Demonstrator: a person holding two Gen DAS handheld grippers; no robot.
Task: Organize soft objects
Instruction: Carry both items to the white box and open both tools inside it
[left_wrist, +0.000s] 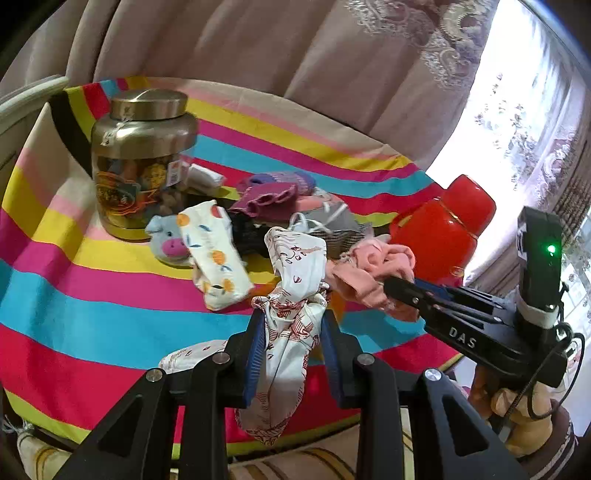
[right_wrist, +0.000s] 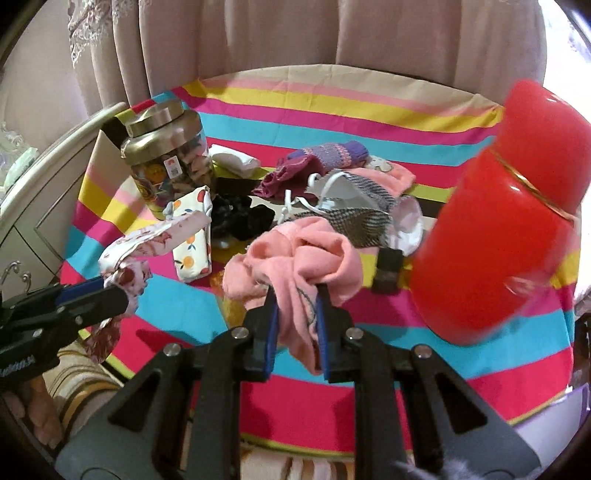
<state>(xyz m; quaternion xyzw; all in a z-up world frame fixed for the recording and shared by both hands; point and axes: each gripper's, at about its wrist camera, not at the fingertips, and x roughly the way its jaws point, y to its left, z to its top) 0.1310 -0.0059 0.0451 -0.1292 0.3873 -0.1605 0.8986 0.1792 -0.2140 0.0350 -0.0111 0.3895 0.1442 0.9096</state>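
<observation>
Between our left gripper's (left_wrist: 293, 314) blue pads hangs a white cloth with red print (left_wrist: 291, 295), clenched and lifted clear of the striped tablecloth (left_wrist: 92, 302). Our right gripper (right_wrist: 295, 291) is likewise clamped on a pink fleece cloth (right_wrist: 295, 254), bunched above the fingers (right_wrist: 272, 325) and held off the table.

We see the tablecloth covering the whole round table, banded in pink, blue, yellow and red. On our right stands a red canister (right_wrist: 509, 229), close to the pink cloth. At the far left stands a brass-lidded jar (left_wrist: 142, 155). Between them lies the heap of soft things: a grey checked piece with white cords (right_wrist: 354, 206), a maroon and purple knit (right_wrist: 317, 162), a black ruffled item (right_wrist: 243, 218), an orange-printed sock (left_wrist: 214, 251) and a small blue pig toy (left_wrist: 168, 240) beside the jar.
</observation>
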